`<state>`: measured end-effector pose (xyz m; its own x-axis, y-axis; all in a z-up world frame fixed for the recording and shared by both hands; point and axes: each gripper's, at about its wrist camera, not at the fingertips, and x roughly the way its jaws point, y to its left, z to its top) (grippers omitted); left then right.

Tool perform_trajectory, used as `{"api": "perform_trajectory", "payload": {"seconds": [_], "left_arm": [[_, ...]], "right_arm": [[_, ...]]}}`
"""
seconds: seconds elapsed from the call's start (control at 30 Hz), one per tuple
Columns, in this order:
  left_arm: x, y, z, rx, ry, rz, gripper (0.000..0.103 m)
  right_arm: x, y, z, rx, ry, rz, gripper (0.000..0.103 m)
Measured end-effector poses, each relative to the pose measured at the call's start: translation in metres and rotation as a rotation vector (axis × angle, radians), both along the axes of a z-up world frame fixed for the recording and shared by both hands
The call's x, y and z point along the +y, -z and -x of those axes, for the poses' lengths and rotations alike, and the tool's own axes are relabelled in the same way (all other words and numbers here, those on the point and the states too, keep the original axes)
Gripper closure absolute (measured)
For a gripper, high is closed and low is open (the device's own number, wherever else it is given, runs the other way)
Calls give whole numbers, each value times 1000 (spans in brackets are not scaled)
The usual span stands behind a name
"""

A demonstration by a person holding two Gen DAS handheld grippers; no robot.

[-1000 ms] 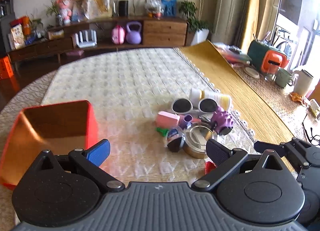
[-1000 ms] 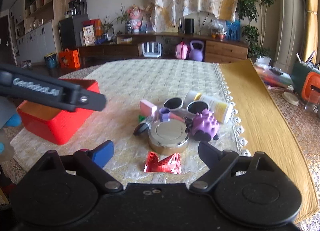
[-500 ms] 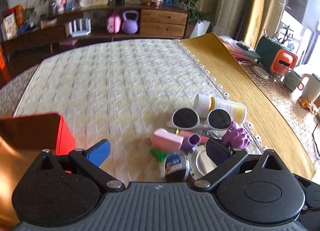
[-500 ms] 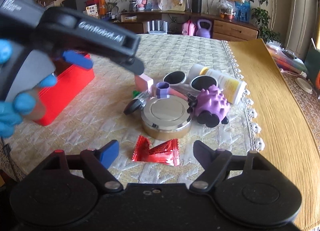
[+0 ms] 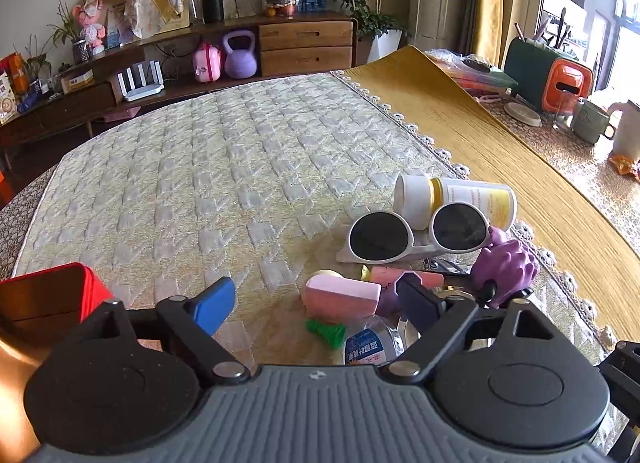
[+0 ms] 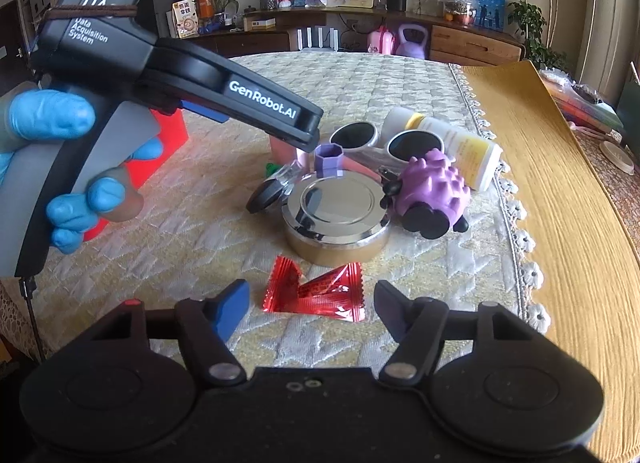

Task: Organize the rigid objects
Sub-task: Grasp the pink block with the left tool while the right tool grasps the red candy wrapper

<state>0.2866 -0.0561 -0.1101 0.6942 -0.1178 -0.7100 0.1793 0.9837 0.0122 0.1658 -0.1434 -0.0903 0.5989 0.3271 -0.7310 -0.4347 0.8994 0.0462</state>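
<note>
Pink block (image 5: pixel 341 296) sits in the toy pile, just under the wide-apart left gripper (image 5: pixel 316 303). Picking step: close on it next. Right gripper (image 6: pixel 312 303) waits, tongs apart, near red box (image 5: pixel 48 299).

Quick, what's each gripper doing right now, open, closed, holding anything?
Left gripper: open, empty, over the pink block.
Right gripper: open, empty, red wrapper between its fingers.
</note>
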Motion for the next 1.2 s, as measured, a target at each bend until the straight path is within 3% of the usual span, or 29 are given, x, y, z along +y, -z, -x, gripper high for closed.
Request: {"api": "perform_trajectory", "payload": {"seconds": [0.2, 0.47, 0.87, 1.0, 1.2], "left_arm": [[-3, 2, -2, -16, 29, 11, 29], [1, 2, -3, -18, 41, 52, 60], [7, 4, 3, -18, 48, 77, 60], [10, 5, 4, -17, 31, 92, 62], [11, 2, 8, -21, 4, 88, 62]], "right_arm": [[0, 3, -2, 5, 9, 6, 41], [1, 4, -1, -2, 10, 9, 49], [1, 5, 0, -1, 17, 4, 50], [0, 4, 0, -10, 25, 2, 63], [-2, 2, 0, -13, 34, -9, 68]]}}
